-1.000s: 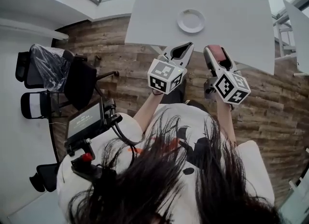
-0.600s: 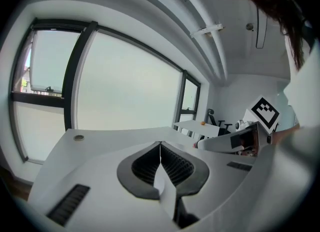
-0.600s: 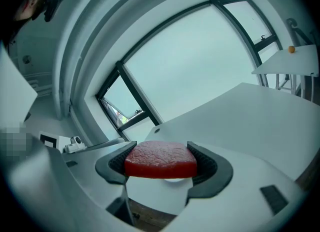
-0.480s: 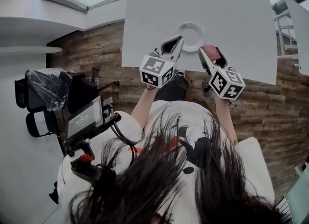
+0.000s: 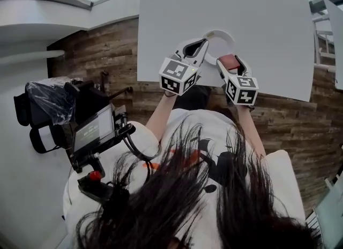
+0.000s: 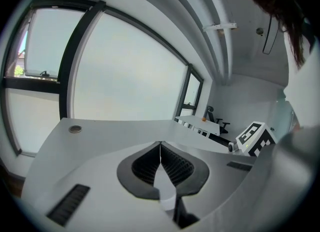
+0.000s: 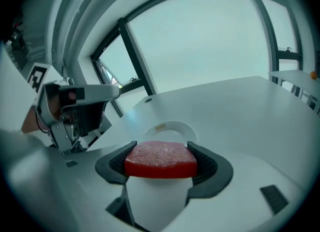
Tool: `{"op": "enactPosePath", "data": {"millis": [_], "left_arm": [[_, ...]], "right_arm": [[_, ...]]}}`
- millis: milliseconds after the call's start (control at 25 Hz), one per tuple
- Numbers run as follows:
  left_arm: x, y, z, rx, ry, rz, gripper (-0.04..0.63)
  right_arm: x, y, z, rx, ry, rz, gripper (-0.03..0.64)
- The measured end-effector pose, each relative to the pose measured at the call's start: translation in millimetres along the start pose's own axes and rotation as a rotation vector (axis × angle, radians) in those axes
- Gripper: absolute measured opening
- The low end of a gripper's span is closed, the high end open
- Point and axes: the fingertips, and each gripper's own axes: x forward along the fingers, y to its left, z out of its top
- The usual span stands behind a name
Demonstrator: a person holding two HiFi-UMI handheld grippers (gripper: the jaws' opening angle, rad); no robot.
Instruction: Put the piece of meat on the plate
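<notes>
Right gripper view: right gripper (image 7: 162, 163) clamps the meat (image 7: 160, 156) near the plate (image 7: 173, 127); left gripper (image 6: 160, 151) closed, empty.

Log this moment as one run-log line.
left hand-held gripper: shut, empty | right hand-held gripper: shut on piece of meat | plate: on table, just beyond the jaws | placing: not yet done
</notes>
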Motion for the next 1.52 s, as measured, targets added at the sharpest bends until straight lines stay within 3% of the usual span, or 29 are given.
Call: {"op": "enactPosePath", "data": {"millis": [440, 880, 1520], "left_arm": [[8, -17, 3, -0.001, -0.006, -0.044, 0.006], [12, -25, 14, -0.010, -0.030, -0.067, 0.006], [12, -17, 23, 0.010, -0.043, -0.061, 0.006]], "right_arm": [[13, -7, -24, -0.177, 0.096, -0.035, 0.325], [14, -12, -30, -0.322, 0.126, -0.035, 0.325], [24, -14, -30, -0.330, 0.188, -0.017, 0.327]]}}
